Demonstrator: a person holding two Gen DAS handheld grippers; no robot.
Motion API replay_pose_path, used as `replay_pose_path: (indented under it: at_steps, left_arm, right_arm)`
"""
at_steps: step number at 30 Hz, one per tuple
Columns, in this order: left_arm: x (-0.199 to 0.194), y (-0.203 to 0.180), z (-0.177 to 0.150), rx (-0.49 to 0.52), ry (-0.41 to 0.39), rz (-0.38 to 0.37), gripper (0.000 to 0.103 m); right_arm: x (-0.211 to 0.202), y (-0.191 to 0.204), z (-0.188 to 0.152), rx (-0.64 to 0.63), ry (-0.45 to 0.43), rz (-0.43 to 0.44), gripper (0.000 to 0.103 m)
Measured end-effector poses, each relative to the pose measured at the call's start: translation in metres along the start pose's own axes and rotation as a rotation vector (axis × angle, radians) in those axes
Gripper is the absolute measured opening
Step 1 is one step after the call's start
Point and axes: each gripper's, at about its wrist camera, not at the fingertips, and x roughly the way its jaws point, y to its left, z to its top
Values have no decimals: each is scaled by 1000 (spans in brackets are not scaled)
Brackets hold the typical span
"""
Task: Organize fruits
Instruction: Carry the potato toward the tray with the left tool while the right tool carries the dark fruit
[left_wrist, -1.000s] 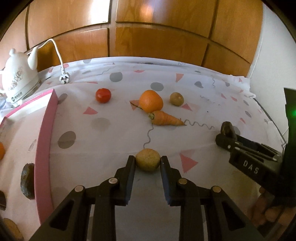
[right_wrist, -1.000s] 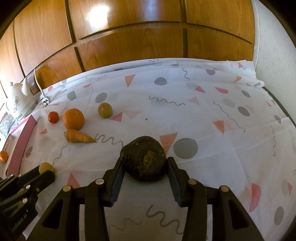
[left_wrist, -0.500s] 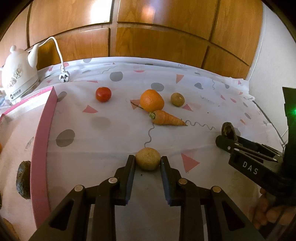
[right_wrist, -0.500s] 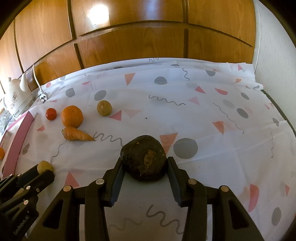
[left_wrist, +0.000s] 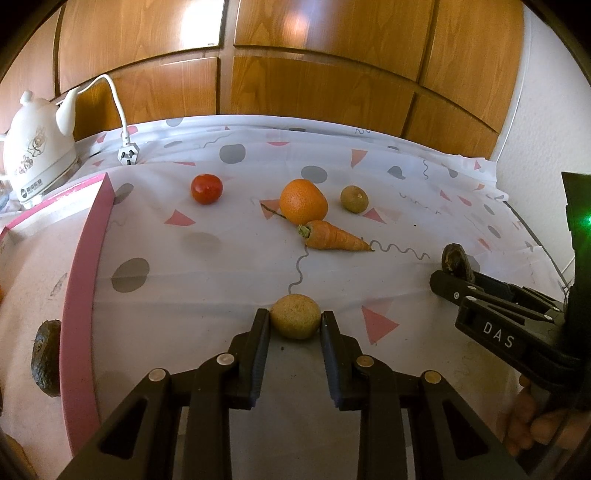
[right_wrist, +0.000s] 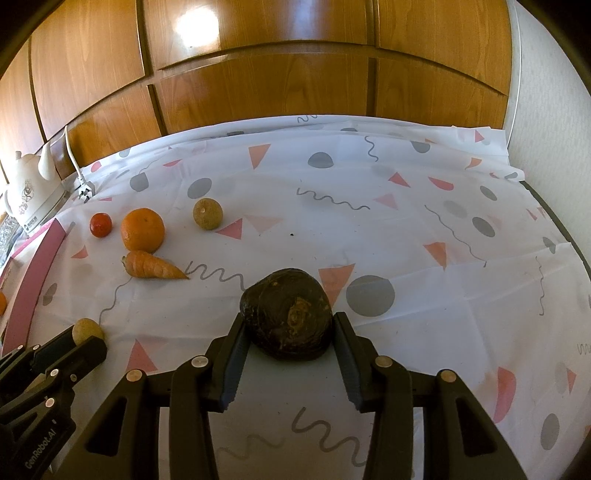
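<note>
From the left wrist camera I read the scene left to right. At the far left a white kettle (left_wrist: 35, 155) stands behind a pink-rimmed tray (left_wrist: 86, 266); a dark, rough-skinned fruit (left_wrist: 46, 358) lies inside the tray near its rim. On the patterned tablecloth (left_wrist: 184, 280) beyond the tray lie a glossy red tomato (left_wrist: 206, 188), then a dimpled orange (left_wrist: 303, 201) with a carrot (left_wrist: 334, 240) touching its near side, tip pointing right, then a dull green-brown kiwi (left_wrist: 354, 199) just beside the orange.

My left gripper (left_wrist: 295, 325) is clamped on a small round tan fruit (left_wrist: 295, 320) with a grainy, matte skin; both pads press its sides, and it sits at the tablecloth surface near the front centre.

From the right wrist camera, my right gripper (right_wrist: 288, 323) is clamped on a large dark brown fruit (right_wrist: 286, 319), lumpy and wrinkled, with a paler scar on the face toward the camera. Both pads meet its flanks. It rests on the tablecloth, well to the right of the carrot. The left gripper's fingers enter this view at lower left with the tan fruit at their tips.
</note>
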Motion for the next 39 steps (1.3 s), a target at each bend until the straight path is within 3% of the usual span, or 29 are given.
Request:
replay_pose_path:
  at_steps: [7, 14, 19, 22, 31, 39]
  left_arm:
    - [-2, -1, 3, 12, 19, 5, 27]
    - [-31, 1, 2, 14, 21, -7, 27]
    - [-64, 23, 6, -22, -10, 5, 27]
    - [-80, 48, 8, -70, -30, 55, 27]
    - [-102, 134, 7, -229, -58, 236, 27]
    - [-110, 177, 6, -302, -64, 325, 28]
  right_arm:
    - [0, 0, 0, 1, -1, 3, 46]
    - [0, 1, 0, -4, 0, -4, 46]
    - [-2, 5, 2, -17, 10, -5, 45]
    - [-7, 10, 4, -33, 14, 14, 45]
    - [-42, 73, 10, -147, -26, 191, 45]
    - [-61, 151, 6, -265, -5, 394, 45]
